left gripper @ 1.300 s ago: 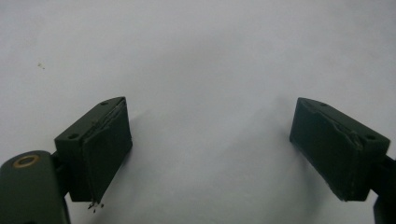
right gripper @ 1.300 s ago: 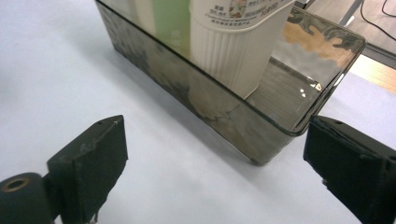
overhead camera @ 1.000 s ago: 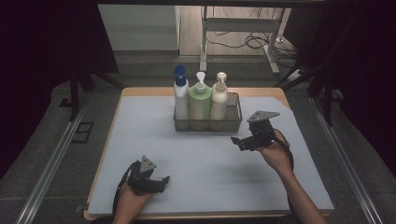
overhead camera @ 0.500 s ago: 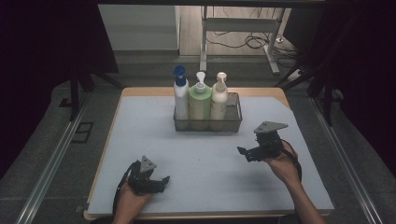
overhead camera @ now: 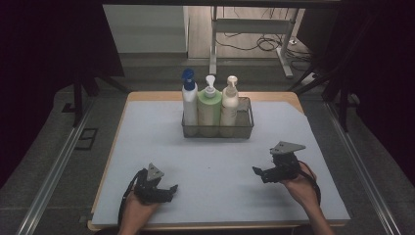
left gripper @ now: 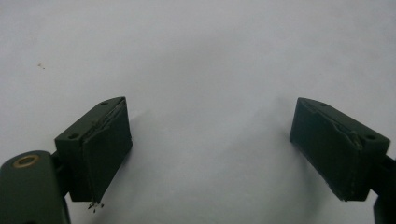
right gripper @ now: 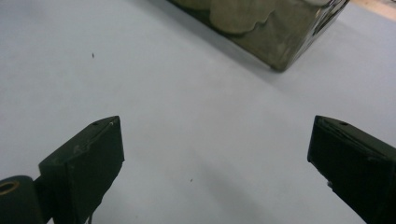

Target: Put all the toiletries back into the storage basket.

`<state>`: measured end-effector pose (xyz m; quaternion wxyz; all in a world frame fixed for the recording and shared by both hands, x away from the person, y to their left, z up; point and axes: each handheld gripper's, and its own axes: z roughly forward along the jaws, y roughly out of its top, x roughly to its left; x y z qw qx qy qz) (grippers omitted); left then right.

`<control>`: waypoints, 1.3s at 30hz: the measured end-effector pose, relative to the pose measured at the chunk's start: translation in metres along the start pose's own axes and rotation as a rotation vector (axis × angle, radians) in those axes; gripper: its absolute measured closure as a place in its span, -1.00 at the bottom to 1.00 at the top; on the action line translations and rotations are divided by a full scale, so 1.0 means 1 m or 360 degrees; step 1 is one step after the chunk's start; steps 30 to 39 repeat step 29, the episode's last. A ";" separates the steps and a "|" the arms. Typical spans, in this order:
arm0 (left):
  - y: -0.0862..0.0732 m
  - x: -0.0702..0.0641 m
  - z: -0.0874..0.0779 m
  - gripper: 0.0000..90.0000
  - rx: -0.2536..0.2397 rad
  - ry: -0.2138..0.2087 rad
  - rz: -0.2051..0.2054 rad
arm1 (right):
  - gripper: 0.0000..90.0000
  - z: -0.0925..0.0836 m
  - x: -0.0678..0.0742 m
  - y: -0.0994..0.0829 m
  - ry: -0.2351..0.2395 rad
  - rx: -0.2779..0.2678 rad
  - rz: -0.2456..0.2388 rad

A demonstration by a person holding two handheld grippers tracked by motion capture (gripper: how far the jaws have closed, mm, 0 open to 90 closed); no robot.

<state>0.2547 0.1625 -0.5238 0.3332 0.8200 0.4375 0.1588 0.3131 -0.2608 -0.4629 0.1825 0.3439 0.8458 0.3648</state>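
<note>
I am working over the pale surface [overhead camera: 147, 147], which is lying bare apart from the wire basket [overhead camera: 218, 128] sitting toward twelve o'clock. Three pump bottles are standing upright inside it in a row: the blue-capped bottle [overhead camera: 189, 100] at nine o'clock, the green bottle [overhead camera: 209, 105] in the middle, the cream bottle [overhead camera: 229, 100] at three o'clock. By my judgement the loading is done, with nothing waiting outside the basket. My right gripper [overhead camera: 264, 172] is hovering at four o'clock, well apart from the basket, jaws spread wide and holding nothing. My left gripper [overhead camera: 166, 188] is resting at seven o'clock, equally wide and empty.
</note>
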 end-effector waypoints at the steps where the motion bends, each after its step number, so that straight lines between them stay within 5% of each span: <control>1: 0.000 0.000 0.000 -0.73 -0.0002 0.0000 -0.0002 | -0.92 0.001 0.001 -0.003 0.0001 0.0011 -0.0001; 20: 0.000 0.000 0.000 -0.73 0.0003 0.0001 0.0006 | -0.99 0.028 0.006 -0.052 0.0042 0.0122 0.0066; 39: 0.000 0.000 0.000 -0.73 0.0006 0.0001 0.0007 | -1.00 0.029 0.005 -0.053 0.0050 0.0119 0.0080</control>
